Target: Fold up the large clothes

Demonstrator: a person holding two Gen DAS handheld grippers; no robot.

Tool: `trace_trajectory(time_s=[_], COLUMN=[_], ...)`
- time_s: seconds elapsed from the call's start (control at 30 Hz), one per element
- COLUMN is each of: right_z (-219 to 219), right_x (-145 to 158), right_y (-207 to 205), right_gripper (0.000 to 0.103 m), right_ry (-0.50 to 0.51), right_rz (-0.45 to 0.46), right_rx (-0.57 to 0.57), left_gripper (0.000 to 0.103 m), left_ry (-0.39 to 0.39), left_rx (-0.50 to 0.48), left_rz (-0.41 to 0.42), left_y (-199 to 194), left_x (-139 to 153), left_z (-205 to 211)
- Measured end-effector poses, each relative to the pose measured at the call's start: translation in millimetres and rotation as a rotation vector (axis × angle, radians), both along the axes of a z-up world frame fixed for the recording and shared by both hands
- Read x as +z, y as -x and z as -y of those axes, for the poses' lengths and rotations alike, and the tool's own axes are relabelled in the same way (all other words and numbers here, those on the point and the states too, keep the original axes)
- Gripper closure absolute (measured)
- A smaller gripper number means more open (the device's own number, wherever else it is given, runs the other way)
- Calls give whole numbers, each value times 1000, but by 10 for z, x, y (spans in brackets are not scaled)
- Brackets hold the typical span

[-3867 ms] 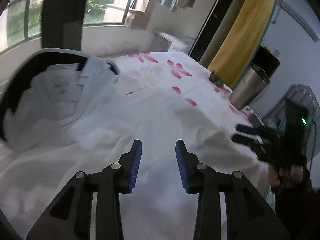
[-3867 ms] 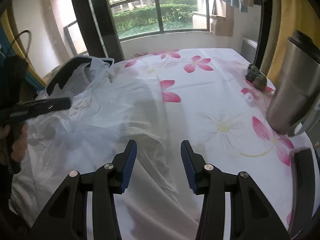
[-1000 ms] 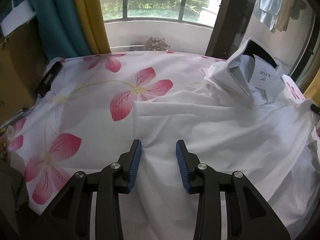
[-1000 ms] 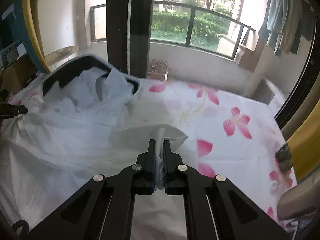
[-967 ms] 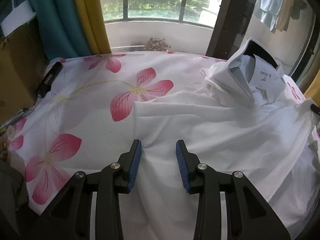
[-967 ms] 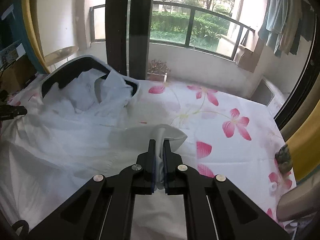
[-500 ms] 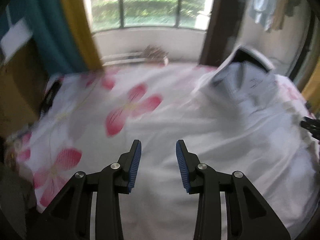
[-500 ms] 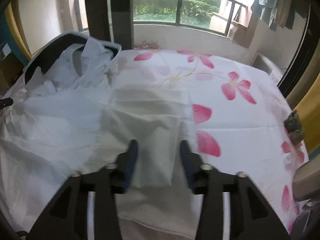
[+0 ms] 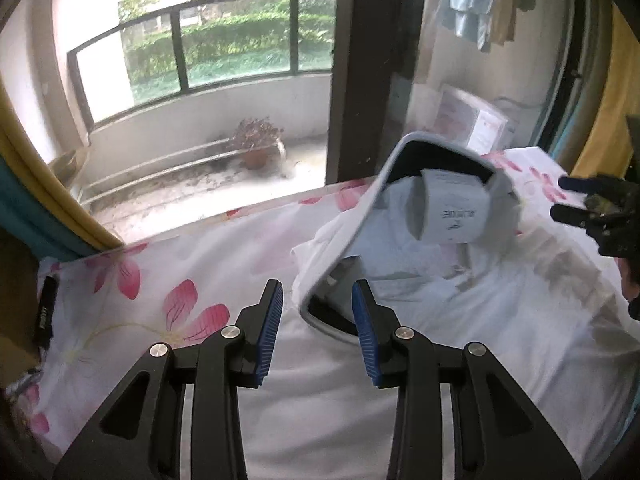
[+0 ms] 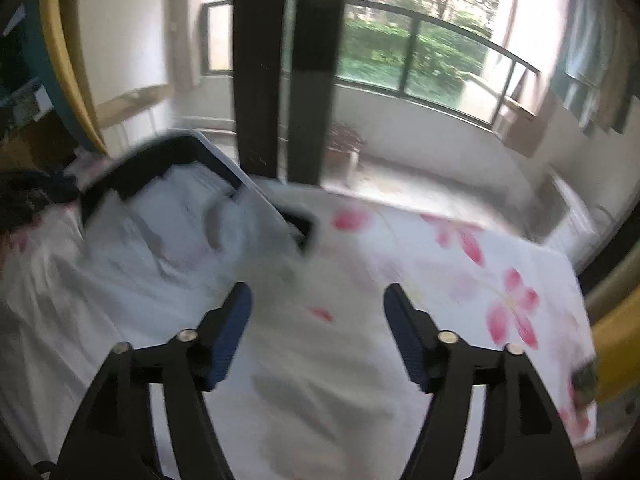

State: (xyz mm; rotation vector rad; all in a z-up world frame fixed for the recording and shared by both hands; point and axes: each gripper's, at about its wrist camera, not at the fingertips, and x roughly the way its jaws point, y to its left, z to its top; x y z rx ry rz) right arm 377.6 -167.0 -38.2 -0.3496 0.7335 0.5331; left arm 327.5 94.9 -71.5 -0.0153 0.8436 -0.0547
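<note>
A large white shirt (image 9: pixel 500 320) lies spread on the flowered table cloth (image 9: pixel 132 312), its stiff collar (image 9: pixel 404 168) with a paper label (image 9: pixel 456 216) standing up at the far side. My left gripper (image 9: pixel 316 300) is open and empty just before the collar's near end. My right gripper (image 10: pixel 318 304) is open wide and empty above the shirt (image 10: pixel 120 280), right of the collar (image 10: pixel 224 160); that view is blurred. The right gripper also shows at the left wrist view's right edge (image 9: pixel 576 200).
A black pen-like object (image 9: pixel 44 312) lies at the table's left edge. Beyond the table's far edge are a dark window post (image 9: pixel 368 64), a balcony and yellow curtains (image 9: pixel 40 184). A small dark object (image 10: pixel 584 384) sits near the table's right edge.
My right gripper has let go of the shirt fold it was pinching and opened wide. Both grippers have moved toward the collar, which now sits closer in both views.
</note>
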Motion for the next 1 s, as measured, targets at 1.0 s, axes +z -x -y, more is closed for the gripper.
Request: trace_trajectory(time_s=[1.0], right_z=[-608], right_x=[-479], right_y=[-861], right_gripper=[25], right_ry=[148], right_rz=[-27], right_rx=[-133], left_gripper=[60], left_ry=[21], left_rx=[105], left_rz=[-59], left_y=[-54], left_x=[-368], left_z=[-503])
